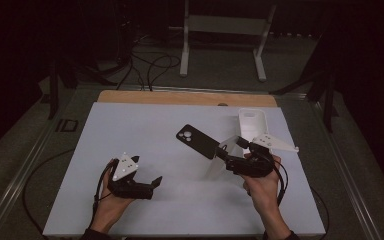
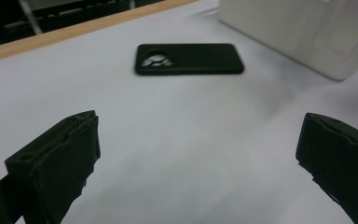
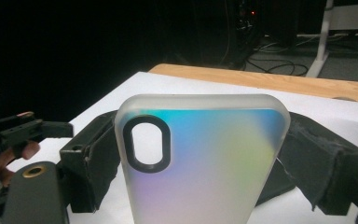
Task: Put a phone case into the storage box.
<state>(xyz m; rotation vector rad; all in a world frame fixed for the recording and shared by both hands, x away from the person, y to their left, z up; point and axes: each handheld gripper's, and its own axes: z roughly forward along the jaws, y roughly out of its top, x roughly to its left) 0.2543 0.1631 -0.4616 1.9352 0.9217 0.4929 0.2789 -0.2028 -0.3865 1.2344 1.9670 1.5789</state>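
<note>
Right gripper view: translucent phone case [image 3: 200,158] clamped upright between right gripper [image 3: 200,154] fingers above desk [image 1: 145,130], presumably for sorting; left gripper [image 2: 198,154] fingers wide, empty, facing black case [image 2: 189,59].

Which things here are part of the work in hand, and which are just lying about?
In hand: translucent phone case, clamped in the right claw; black phone case, lying on the table before the open left claw.
Lying about: white phone case; white stand; floor cables.
</note>
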